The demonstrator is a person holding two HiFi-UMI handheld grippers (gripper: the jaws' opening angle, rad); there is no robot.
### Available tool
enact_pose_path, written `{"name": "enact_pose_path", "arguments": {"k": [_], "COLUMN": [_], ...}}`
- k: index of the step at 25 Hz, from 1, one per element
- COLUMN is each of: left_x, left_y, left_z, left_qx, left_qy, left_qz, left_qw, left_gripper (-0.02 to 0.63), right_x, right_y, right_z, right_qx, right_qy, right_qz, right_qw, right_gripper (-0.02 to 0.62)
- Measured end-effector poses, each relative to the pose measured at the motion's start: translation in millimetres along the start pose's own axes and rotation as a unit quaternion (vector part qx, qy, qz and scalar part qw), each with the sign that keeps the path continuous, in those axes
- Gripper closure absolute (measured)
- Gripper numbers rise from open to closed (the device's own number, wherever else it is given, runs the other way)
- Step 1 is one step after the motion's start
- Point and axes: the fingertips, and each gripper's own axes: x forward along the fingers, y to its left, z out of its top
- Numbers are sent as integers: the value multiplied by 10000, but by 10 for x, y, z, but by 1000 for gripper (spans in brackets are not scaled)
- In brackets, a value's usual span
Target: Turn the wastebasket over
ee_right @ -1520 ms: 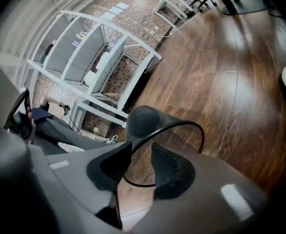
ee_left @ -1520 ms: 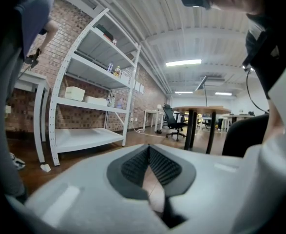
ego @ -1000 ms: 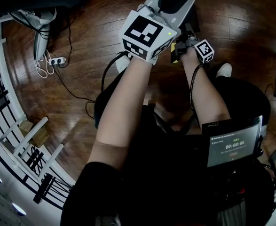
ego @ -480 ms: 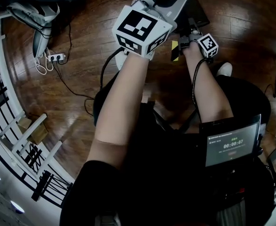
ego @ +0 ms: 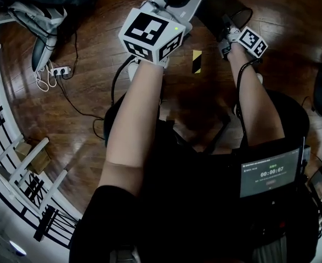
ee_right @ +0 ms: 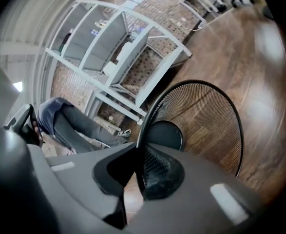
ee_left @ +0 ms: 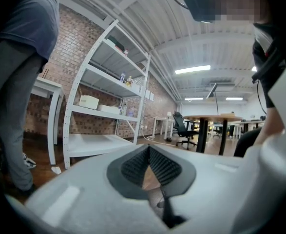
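My right gripper (ee_right: 139, 152) is clamped on the rim of the black mesh wastebasket (ee_right: 206, 116), which is tilted over the wooden floor (ego: 84, 92). My left gripper (ee_left: 149, 152) is closed, holding nothing.

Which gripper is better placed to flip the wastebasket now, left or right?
Right. The right gripper is shut on the rim of the mesh wastebasket, so rolling that wrist should tip it. The left gripper holds nothing and faces the shelves instead.
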Motion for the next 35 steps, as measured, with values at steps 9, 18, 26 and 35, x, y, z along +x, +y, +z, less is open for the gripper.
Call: {"name": "enact_pose_path", "arguments": {"k": [9,18,26,35], "left_x": [-133,-124,-109,-109], "left_y": [92,93,41,71], "left_z": [133,133,161,139], "left_qx": [-1,-47,-85,-96], "left_qy": [-174,-206,-227,-180], "left_qz": [170,181,150,136], "left_qw": [9997,9996,9996,9997], "left_gripper": [604,604,604,604], "right_x": [-89,-73,-231,-274], "right_y": [174,82,-43,-151], "right_z": [342,-359,-784,-888], "right_qx": [-2986,-6593,-7173,-7331], "right_qy": [1917,4000,4440,4475], "right_qz": [-191,-195,97,140], "right_qw": [9347,6363,5369,5120], "right_gripper": [583,569,577,571]}}
